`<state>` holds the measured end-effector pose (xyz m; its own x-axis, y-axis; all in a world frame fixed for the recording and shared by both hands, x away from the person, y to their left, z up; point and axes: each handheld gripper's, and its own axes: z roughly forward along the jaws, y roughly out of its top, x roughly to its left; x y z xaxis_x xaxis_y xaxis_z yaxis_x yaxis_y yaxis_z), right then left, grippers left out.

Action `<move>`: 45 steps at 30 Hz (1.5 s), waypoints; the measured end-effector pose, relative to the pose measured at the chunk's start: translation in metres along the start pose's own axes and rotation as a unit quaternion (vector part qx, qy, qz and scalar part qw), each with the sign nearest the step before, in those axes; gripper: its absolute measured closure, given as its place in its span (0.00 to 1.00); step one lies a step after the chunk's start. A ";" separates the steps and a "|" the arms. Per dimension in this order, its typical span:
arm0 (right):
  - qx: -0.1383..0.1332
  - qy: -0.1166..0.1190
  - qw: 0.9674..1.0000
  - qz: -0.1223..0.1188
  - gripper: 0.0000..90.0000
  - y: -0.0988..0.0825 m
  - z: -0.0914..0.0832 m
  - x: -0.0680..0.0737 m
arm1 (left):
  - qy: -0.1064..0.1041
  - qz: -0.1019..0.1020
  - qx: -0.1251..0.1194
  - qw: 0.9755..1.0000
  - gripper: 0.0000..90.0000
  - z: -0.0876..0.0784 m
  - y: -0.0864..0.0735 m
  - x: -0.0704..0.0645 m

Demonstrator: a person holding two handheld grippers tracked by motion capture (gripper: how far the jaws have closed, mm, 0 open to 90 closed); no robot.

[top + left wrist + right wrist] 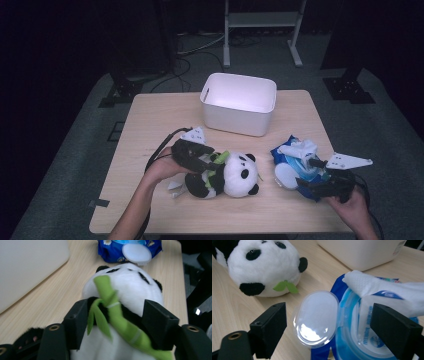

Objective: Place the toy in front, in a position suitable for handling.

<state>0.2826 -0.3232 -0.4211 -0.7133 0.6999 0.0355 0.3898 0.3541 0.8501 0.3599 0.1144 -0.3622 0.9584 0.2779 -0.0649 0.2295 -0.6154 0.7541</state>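
Two things are in play on our bench right now: a panda plush lying on its side near the front edge, and a blue pack of wet wipes at about 3 o'clock from it. Our left claw is half open, jaws straddling the panda's body and the green bamboo stalk it carries, but the pads don't look pressed in, so we wouldn't call it a grip. Our right claw stands wide open over the wipes, whose lid is flipped open with one wipe sticking out. The white bin sits at 12 o'clock and looks empty to us. So we reckon it's early days: nothing's binned, and both items are left to handle.
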 end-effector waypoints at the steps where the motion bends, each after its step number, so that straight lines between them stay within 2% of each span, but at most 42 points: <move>1: 0.000 0.000 1.000 0.000 0.14 0.000 0.000 0.000 | 0.000 0.000 0.000 1.000 0.40 0.000 0.000 0.000; 4: 0.007 -0.005 1.000 -0.002 0.14 0.007 -0.003 -0.002 | 0.006 -0.001 -0.005 1.000 0.38 -0.009 -0.003 0.001; 8: 0.015 -0.008 1.000 0.000 0.14 0.023 -0.005 -0.013 | 0.024 -0.008 -0.011 1.000 0.36 -0.024 -0.008 0.002; 13: 0.027 -0.014 0.999 -0.010 0.14 0.034 -0.001 -0.020 | 0.034 -0.020 -0.018 0.999 0.35 -0.040 -0.016 0.004; 14: 0.035 -0.014 0.999 -0.014 0.14 0.041 0.004 -0.023 | 0.040 -0.025 -0.022 0.999 0.35 -0.045 -0.020 0.005; 17: 0.041 -0.010 0.999 -0.011 0.14 0.045 0.008 -0.028 | 0.049 -0.029 -0.021 0.998 0.32 -0.049 -0.024 0.005; 18: 0.047 -0.002 0.999 -0.001 0.14 0.051 0.016 -0.033 | 0.051 -0.033 -0.020 0.998 0.32 -0.053 -0.029 0.006; 22: 0.063 0.000 0.998 -0.004 0.15 0.056 0.026 -0.037 | 0.058 -0.040 -0.022 0.997 0.32 -0.062 -0.036 0.007; 23: 0.079 -0.002 0.997 -0.008 0.15 0.060 0.034 -0.041 | 0.061 -0.043 -0.023 0.997 0.31 -0.064 -0.038 0.007; 26: 0.101 -0.009 0.995 -0.010 0.18 0.063 0.043 -0.045 | 0.065 -0.045 -0.027 0.996 0.30 -0.071 -0.045 0.006; 27: 0.101 -0.009 0.995 -0.010 0.18 0.063 0.043 -0.045 | 0.065 -0.046 -0.027 0.996 0.30 -0.073 -0.046 0.005; 29: 0.115 -0.001 0.993 -0.020 0.27 0.066 0.048 -0.046 | 0.073 -0.049 -0.026 0.996 0.30 -0.076 -0.052 0.004; 30: 0.121 -0.006 0.992 -0.026 0.28 0.066 0.051 -0.045 | 0.074 -0.050 -0.025 0.996 0.29 -0.077 -0.053 0.004; 31: 0.134 -0.002 0.990 -0.034 0.37 0.067 0.054 -0.045 | 0.072 -0.053 -0.026 0.996 0.28 -0.078 -0.056 0.004; 32: 0.139 0.000 0.990 -0.039 0.40 0.067 0.055 -0.045 | 0.071 -0.056 -0.021 0.996 0.28 -0.078 -0.060 0.004; 34: 0.141 -0.003 0.989 -0.042 0.44 0.067 0.057 -0.044 | 0.071 -0.056 -0.018 0.996 0.28 -0.078 -0.063 0.004; 35: 0.150 -0.003 0.988 -0.044 0.52 0.067 0.058 -0.044 | 0.070 -0.059 -0.019 0.996 0.27 -0.078 -0.065 0.004; 37: 0.159 -0.008 0.986 -0.046 0.60 0.067 0.061 -0.044 | 0.070 -0.063 -0.021 0.995 0.27 -0.079 -0.070 0.004; 38: 0.164 -0.009 0.986 -0.034 0.68 0.068 0.061 -0.047 | 0.070 -0.065 -0.023 0.995 0.26 -0.078 -0.073 0.005; 39: 0.164 -0.009 0.986 -0.034 0.68 0.068 0.061 -0.047 | 0.070 -0.066 -0.022 0.995 0.26 -0.078 -0.074 0.005; 40: 0.169 -0.002 0.985 -0.022 0.79 0.068 0.061 -0.049 | 0.069 -0.070 -0.022 0.995 0.24 -0.077 -0.077 0.005; 41: 0.169 -0.002 0.985 -0.022 0.79 0.068 0.061 -0.049 | 0.070 -0.075 -0.022 0.995 0.24 -0.077 -0.079 0.006; 42: 0.176 0.005 0.984 -0.015 0.86 0.068 0.061 -0.050 | 0.070 -0.077 -0.022 0.994 0.24 -0.076 -0.083 0.007; 43: 0.176 0.005 0.984 -0.015 0.86 0.068 0.061 -0.050 | 0.070 -0.077 -0.022 0.994 0.24 -0.076 -0.083 0.007; 44: 0.181 0.010 0.983 -0.012 0.94 0.069 0.060 -0.051 | 0.069 -0.082 -0.030 0.994 0.24 -0.075 -0.086 0.007; 45: 0.181 0.011 0.983 -0.010 0.95 0.069 0.060 -0.051 | 0.071 -0.080 -0.030 0.994 0.24 -0.074 -0.088 0.007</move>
<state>0.3806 -0.2968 -0.3958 -0.7339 0.6783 0.0362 0.5549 0.5680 0.6077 0.3342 0.2253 -0.3802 0.8754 0.4734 -0.0975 0.3629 -0.5106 0.7794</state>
